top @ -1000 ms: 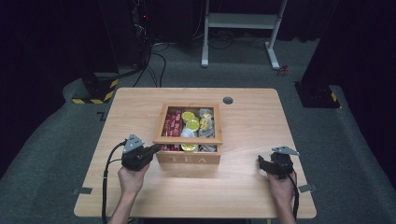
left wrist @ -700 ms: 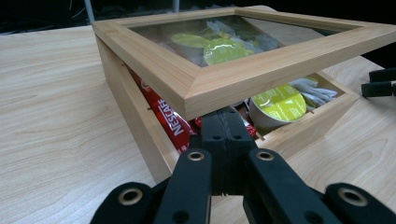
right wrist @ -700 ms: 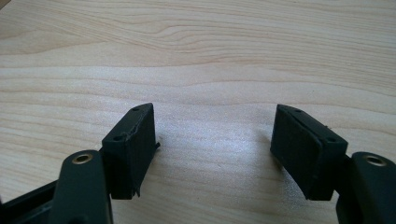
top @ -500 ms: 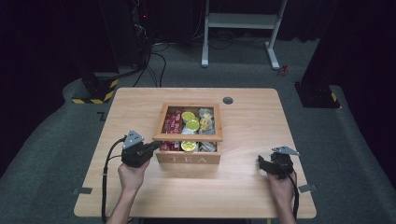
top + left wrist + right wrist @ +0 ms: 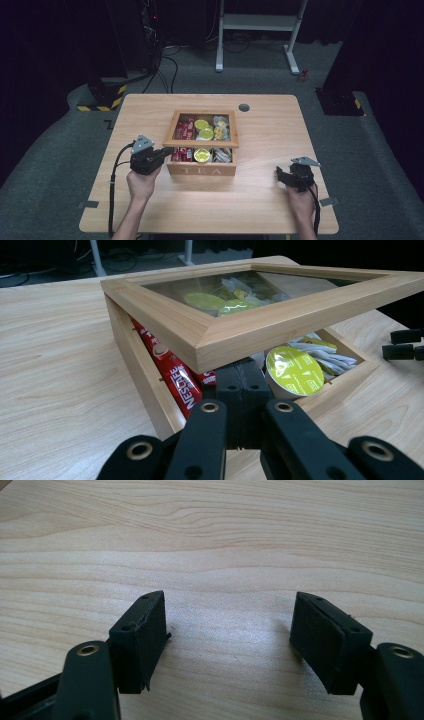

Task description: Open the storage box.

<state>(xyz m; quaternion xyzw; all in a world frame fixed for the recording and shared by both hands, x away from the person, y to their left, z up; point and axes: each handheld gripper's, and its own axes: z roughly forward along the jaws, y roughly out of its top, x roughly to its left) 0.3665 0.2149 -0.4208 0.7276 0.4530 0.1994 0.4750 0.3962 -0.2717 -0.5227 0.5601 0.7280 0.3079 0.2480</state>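
Tea box [image 5: 202, 161] mid-table, glass lid [image 5: 260, 315] part raised. Left gripper [image 5: 243, 385] clenched, tips wedged under lid's near corner: lift slowly, keep tips under frame, avoid slipping. Right gripper [image 5: 227, 630] released, over bare table [image 5: 210, 540]: could steady box.

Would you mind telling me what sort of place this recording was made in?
Probably a lab or studio set up for recording, not a home. A lone wooden table stands on grey carpet among dark curtains, a white desk frame and cables lie behind it, and yellow-black hazard tape marks a stand's base.
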